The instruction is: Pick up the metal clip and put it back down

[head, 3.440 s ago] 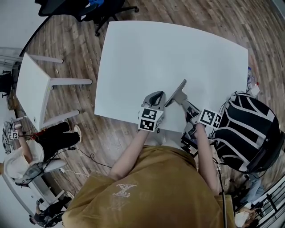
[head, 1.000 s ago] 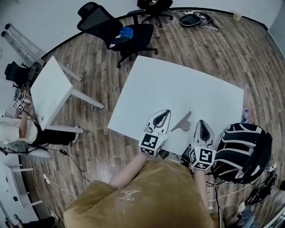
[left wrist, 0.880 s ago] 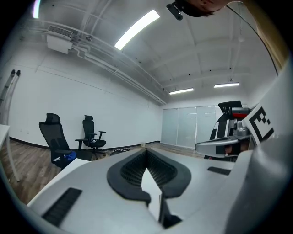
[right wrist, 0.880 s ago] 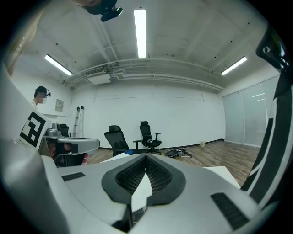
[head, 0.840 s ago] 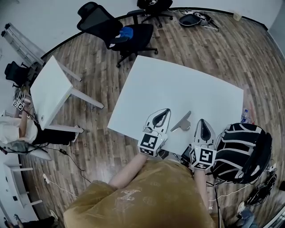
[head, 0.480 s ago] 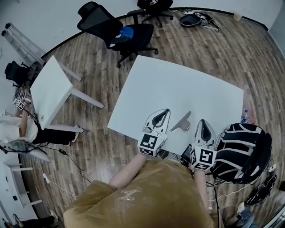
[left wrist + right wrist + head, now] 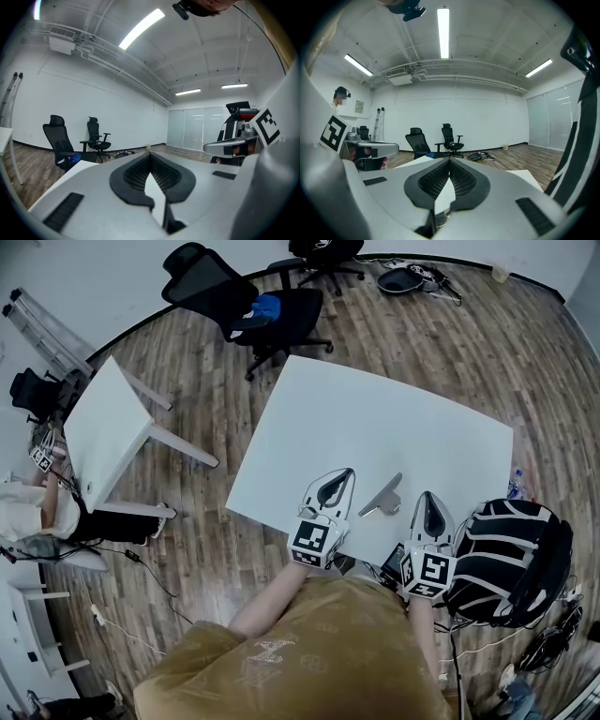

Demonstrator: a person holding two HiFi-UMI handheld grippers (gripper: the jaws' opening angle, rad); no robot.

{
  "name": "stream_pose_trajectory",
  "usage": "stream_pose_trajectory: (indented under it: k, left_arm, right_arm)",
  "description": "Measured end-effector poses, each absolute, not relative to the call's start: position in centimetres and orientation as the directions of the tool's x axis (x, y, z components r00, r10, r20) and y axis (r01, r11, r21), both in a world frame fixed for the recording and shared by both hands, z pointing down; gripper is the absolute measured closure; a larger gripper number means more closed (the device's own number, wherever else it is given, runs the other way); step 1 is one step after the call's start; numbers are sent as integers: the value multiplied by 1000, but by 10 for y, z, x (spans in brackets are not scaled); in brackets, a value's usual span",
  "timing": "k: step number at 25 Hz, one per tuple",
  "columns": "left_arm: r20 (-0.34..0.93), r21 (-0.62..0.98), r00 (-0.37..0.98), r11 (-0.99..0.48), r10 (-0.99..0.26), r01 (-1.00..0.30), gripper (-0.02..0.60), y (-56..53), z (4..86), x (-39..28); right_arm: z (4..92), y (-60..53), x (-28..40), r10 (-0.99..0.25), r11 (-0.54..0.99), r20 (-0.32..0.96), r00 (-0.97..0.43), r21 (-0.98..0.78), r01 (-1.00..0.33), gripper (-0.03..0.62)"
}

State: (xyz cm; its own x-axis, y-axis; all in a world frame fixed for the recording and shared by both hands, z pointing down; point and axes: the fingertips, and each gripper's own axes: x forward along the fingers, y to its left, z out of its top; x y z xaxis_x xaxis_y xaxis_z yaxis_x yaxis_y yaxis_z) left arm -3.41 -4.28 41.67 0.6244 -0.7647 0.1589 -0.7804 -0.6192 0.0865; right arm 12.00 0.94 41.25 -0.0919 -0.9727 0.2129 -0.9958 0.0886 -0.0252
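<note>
Wood floor (image 7: 187, 549) fills most of the head view. White table (image 7: 375, 418) sits mid-frame, one long edge toward 6 o'clock. Person in a mustard shirt (image 7: 309, 652) stands at that edge, at 6 o'clock of the frame, both arms reaching fwd. Black-and-white backpack (image 7: 511, 559) is at approx 4 o'clock, just beside the table's near corner. Smaller white table (image 7: 103, 432) is at 9 o'clock, well apart from the big one. Two black office chairs: one (image 7: 220, 292) at 11 o'clock w/ a blue item on its seat, the other (image 7: 323, 254) at 12 o'clock by the wall. Both gripper views show the chairs far off against a white wall.

Left gripper (image 7: 345, 473) lies over the table's near edge, nose toward 1 o'clock, w/ its marker cube at the rear, past the edge. In its own view the jaws are together, tips meeting, nothing btwn them; only white tabletop shows thru the small gap lower down. Right gripper (image 7: 424, 496) is at approx 3 o'clock of the left one, nose toward 12. Its jaws are likewise closed tip to tip, nothing held.

Metal clip (image 7: 382, 497) lies on the table btwn the two grippers, apart from both. It's a slim grey piece running from 7 to 1 o'clock, nearer the table's 6 o'clock edge than its middle.
</note>
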Motion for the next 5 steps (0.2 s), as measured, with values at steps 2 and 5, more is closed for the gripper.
stream_pose_trajectory:
  k: [2,5]
  left_arm:
    - [159,86,621,-616,-767,-783,575,-43,417,-35]
    - [160,86,616,-611,-771,-787,575,-44,417,-38]
  right_arm:
    - [412,10,120,-972,91,213,-95,-28,-995,585]
    - [411,9,119,-972,98,213,-103,-33,-995,585]
